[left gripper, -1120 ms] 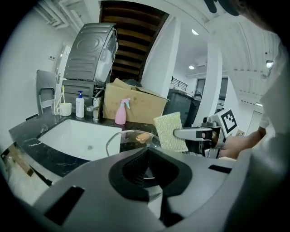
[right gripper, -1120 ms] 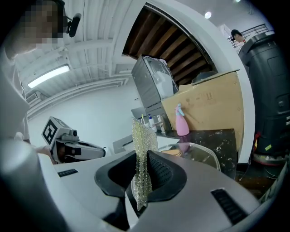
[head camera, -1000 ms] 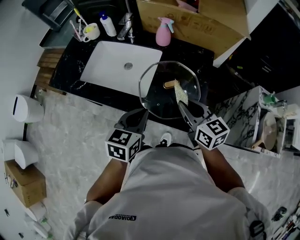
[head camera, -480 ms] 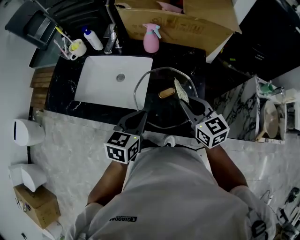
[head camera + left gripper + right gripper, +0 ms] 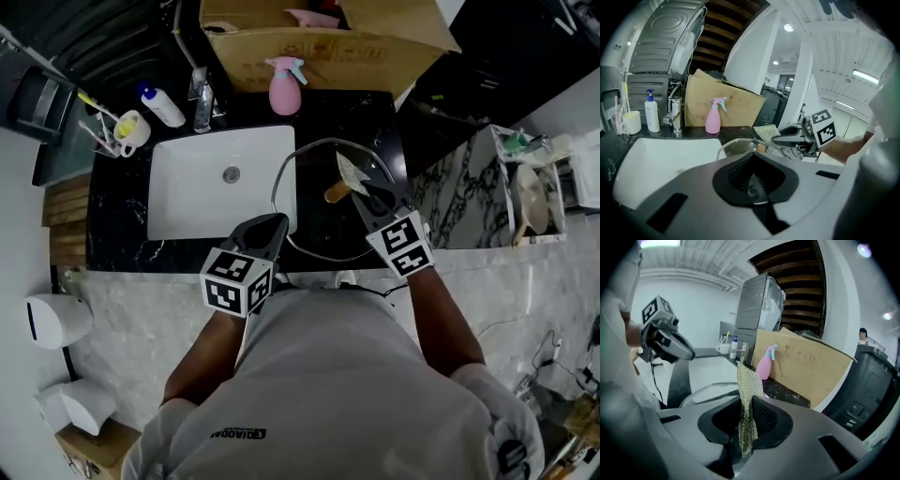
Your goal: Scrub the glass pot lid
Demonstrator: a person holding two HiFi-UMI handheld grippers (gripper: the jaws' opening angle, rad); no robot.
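The glass pot lid (image 5: 319, 220) with its wooden knob (image 5: 337, 191) is held over the black counter, just right of the white sink (image 5: 187, 192). My left gripper (image 5: 275, 223) is shut on the lid's near-left rim. The lid's rim (image 5: 738, 142) curves out past its jaws in the left gripper view. My right gripper (image 5: 366, 195) is shut on a yellow-green scouring cloth (image 5: 349, 172), which lies against the lid beside the knob. In the right gripper view the cloth (image 5: 749, 385) sticks up from the jaws, with the lid (image 5: 710, 391) below and the left gripper (image 5: 665, 341) beyond.
A pink spray bottle (image 5: 284, 86) and a cardboard box (image 5: 319, 42) stand behind the lid. The faucet (image 5: 200, 98), a soap bottle (image 5: 161, 106) and a cup with toothbrushes (image 5: 127, 131) line the sink's far edge. A marbled cabinet (image 5: 469, 197) is at the right.
The right gripper has slid the cloth across the lid, from beside the knob toward the far rim. The left gripper kept its hold on the rim. The head view shifted.
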